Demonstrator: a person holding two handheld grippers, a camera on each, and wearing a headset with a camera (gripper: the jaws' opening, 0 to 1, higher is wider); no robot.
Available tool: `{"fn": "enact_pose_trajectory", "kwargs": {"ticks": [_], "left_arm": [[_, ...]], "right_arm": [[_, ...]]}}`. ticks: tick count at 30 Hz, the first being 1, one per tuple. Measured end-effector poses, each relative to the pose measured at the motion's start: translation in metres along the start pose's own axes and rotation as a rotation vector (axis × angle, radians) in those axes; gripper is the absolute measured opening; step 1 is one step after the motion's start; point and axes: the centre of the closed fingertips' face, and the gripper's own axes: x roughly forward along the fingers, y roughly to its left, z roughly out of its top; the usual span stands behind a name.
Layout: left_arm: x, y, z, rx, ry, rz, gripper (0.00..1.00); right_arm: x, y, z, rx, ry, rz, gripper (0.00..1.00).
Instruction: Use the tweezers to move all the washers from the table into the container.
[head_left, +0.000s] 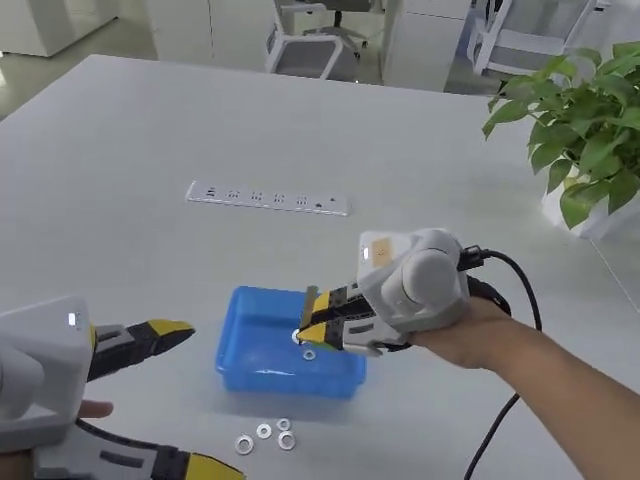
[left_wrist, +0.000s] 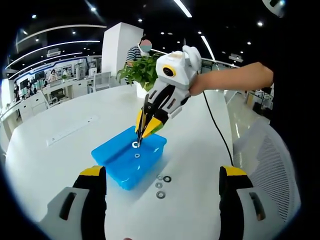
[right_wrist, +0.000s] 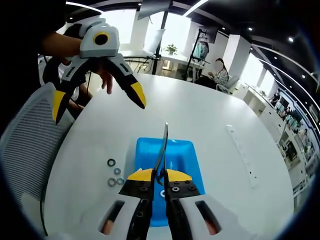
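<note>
Tweezers (right_wrist: 162, 147) clamped in right gripper (right_wrist: 159, 175) jaws, washer (left_wrist: 135, 145) at tips, over blue container (head_left: 285, 380); left gripper (left_wrist: 162, 171) jaws wide apart, empty.

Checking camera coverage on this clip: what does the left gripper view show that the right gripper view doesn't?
Left gripper view: the right gripper seen from outside, its jaws shut on the tweezers, with a washer at their tip above the blue container. Right gripper view: the left gripper, jaws wide open. Both: the container, loose washers on the table beside it, and the power strip.
</note>
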Motion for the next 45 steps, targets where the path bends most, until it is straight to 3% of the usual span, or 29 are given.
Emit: {"fn": "enact_pose_trajectory", "kwargs": {"ticks": [14, 26, 31, 37, 45], "left_arm": [[-0.001, 0.0, 0.002, -0.006, -0.007, 0.002, 0.99], [0.005, 0.008, 0.012, -0.006, -0.03, 0.0, 0.95], [0.011, 0.012, 0.013, -0.002, -0.022, -0.01, 0.94], [0.02, 0.015, 0.019, 0.018, -0.016, -0.035, 0.88], [0.038, 0.024, 0.037, 0.078, -0.03, -0.061, 0.66]], "right_arm": [[0.024, -0.005, -0.019, 0.026, 0.03, 0.027, 0.07], [0.037, -0.002, -0.03, 0.057, 0.038, 0.053, 0.07], [0.04, 0.0, -0.034, 0.062, 0.044, 0.065, 0.08], [0.042, 0.001, -0.038, 0.067, 0.051, 0.072, 0.08], [0.042, 0.002, -0.037, 0.077, 0.039, 0.075, 0.08]]}}
